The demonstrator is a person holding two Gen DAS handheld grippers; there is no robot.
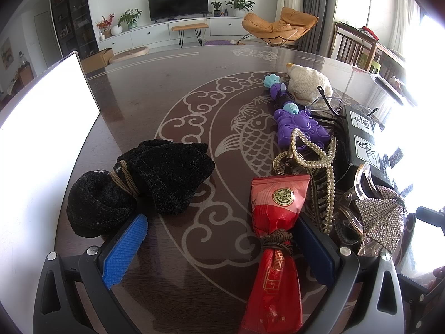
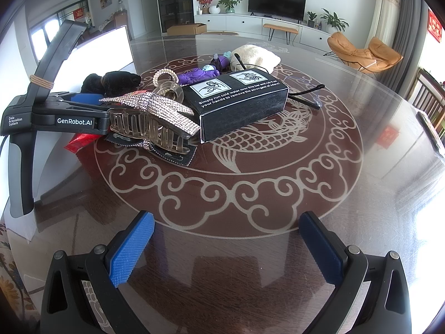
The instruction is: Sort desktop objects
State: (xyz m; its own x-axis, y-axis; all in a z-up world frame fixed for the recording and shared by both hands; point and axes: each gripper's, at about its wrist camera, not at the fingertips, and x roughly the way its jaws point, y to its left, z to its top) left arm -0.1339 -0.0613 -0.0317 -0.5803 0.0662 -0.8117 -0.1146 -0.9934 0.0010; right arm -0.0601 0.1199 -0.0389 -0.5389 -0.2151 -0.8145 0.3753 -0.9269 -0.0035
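Observation:
My left gripper is open over the table; a red packet tied with brown cord lies between its fingers near the right one, untouched as far as I can tell. A black tied sock bundle lies by the left finger. Right of the packet lie a pearl hair clip, a rhinestone claw clip, a purple toy, a black box and a cream knitted pouch. My right gripper is open and empty above bare table, short of the claw clip and box.
The left gripper's body shows at the left of the right wrist view. A white sheet-like panel stands at the table's left edge. Glasses lie behind the box. Chairs stand past the table's right rim.

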